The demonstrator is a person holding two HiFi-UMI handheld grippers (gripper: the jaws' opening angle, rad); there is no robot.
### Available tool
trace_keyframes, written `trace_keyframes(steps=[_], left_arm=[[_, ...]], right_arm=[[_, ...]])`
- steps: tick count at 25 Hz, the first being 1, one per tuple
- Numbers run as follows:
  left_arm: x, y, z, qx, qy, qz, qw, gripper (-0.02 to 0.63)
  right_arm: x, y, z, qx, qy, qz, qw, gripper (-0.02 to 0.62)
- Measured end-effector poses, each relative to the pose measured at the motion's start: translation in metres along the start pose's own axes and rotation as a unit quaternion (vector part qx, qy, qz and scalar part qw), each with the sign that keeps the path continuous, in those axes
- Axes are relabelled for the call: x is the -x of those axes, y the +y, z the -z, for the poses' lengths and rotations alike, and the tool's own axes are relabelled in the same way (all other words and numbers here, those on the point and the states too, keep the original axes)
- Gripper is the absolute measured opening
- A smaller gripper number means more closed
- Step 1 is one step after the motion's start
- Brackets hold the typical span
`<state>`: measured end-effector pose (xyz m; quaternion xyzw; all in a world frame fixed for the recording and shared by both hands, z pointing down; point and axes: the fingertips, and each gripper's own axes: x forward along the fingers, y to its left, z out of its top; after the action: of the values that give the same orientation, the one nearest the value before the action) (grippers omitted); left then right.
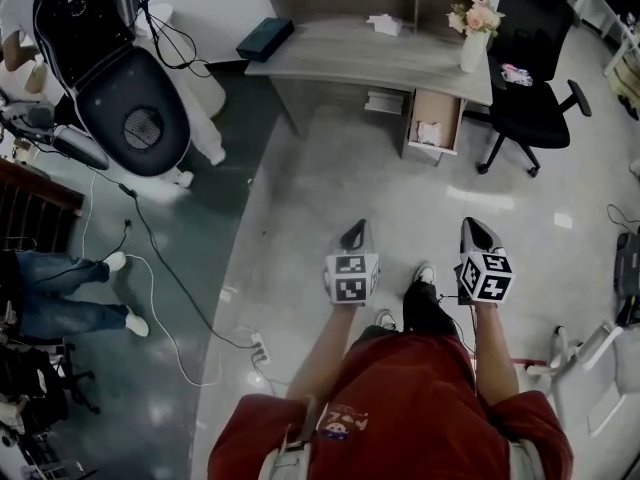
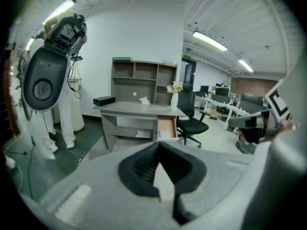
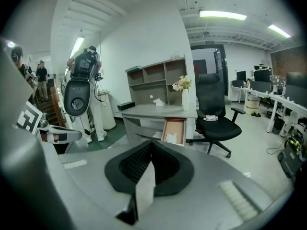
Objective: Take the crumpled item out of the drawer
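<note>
Distant drawer (image 1: 441,106) open; crumpled item (image 1: 431,133) inside, detail unclear

White crumpled item (image 1: 430,133) on the floor of the pulled-out wooden drawer (image 1: 438,105), toward its front end

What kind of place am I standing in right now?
Most likely an open-plan office: a grey desk with an open drawer, a black swivel chair beside it, and more workstations with monitors farther back.
</note>
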<state>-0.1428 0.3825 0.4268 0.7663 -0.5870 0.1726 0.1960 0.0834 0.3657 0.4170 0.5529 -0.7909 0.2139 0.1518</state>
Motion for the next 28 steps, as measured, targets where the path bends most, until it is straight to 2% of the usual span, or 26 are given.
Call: trace_keyframes(steps=[6,14,28], left_arm=[[-0.027,0.002,-0.017,-0.005,-0.001,-0.002,1.0,-0.003],[-0.084,0.01,-0.058,-0.006,0.001,-0.013,0.9999,-0.003],[-0.231,-0.014,-0.155,-0.02,0.005,-0.012,0.9997,-0.003]], right_arm=[[-0.027,-0.015,-0.011,-0.006,0.0,-0.002,1.0,0.0],[-0.084,-0.044,-0.052,-0.007,0.002,-0.012,1.0,0.0],[-0.197,-0.148,-0.133,-0.027,0.006,-0.019,0.999,0.0]])
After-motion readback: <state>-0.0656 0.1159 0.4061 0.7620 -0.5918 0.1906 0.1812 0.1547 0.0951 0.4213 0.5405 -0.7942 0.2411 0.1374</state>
